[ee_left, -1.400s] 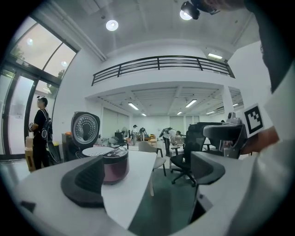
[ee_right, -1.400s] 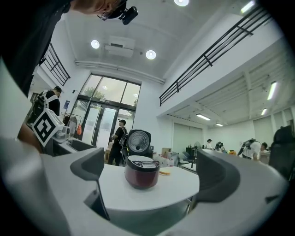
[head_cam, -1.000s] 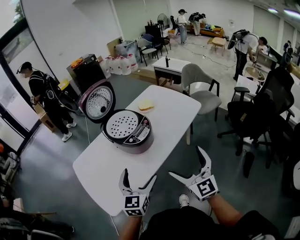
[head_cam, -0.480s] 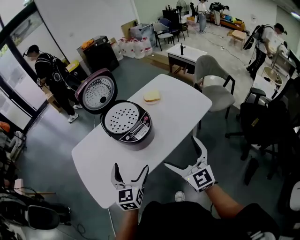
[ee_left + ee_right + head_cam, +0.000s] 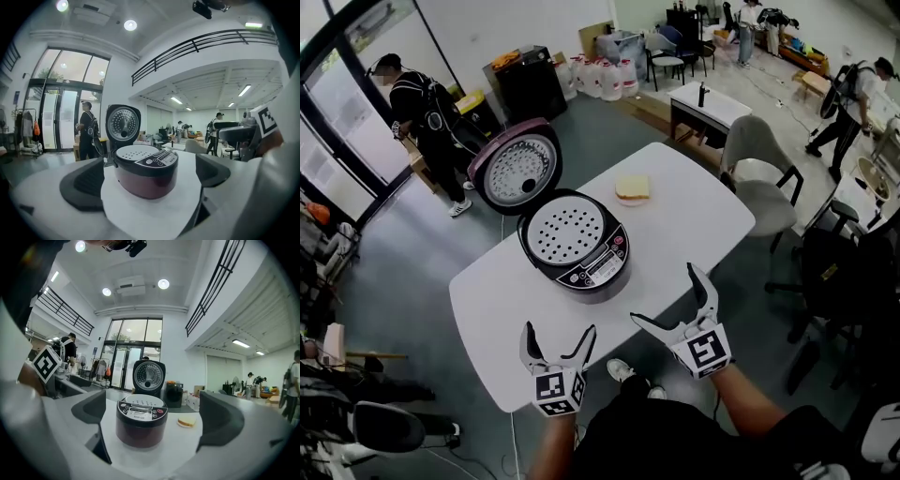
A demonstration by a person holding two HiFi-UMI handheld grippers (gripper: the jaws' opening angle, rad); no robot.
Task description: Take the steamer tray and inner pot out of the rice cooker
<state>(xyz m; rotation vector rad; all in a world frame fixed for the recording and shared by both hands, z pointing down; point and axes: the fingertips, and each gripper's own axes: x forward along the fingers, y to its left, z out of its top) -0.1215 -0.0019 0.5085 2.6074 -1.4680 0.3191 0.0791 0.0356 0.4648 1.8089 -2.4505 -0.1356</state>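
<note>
A maroon rice cooker (image 5: 578, 251) stands on the white table (image 5: 694, 225) with its lid (image 5: 517, 169) swung up at the back. The white perforated steamer tray (image 5: 565, 228) sits in its mouth and hides the inner pot. My left gripper (image 5: 558, 336) is at the table's near edge, short of the cooker; its jaws are opening with nothing between them. My right gripper (image 5: 666, 295) is open and empty, to the right and just in front of the cooker. Both gripper views look level at the cooker (image 5: 146, 169) (image 5: 141, 423), apart from the jaws.
A yellow-and-white sponge-like block (image 5: 631, 189) lies on the table behind the cooker. A grey chair (image 5: 761, 178) stands at the table's far right. A person (image 5: 427, 103) stands at the far left by the windows. Office chairs crowd the right side.
Both grippers have moved forward over the table's near edge, closer to the cooker. The cooker now sits nearer and more central in the head view.
</note>
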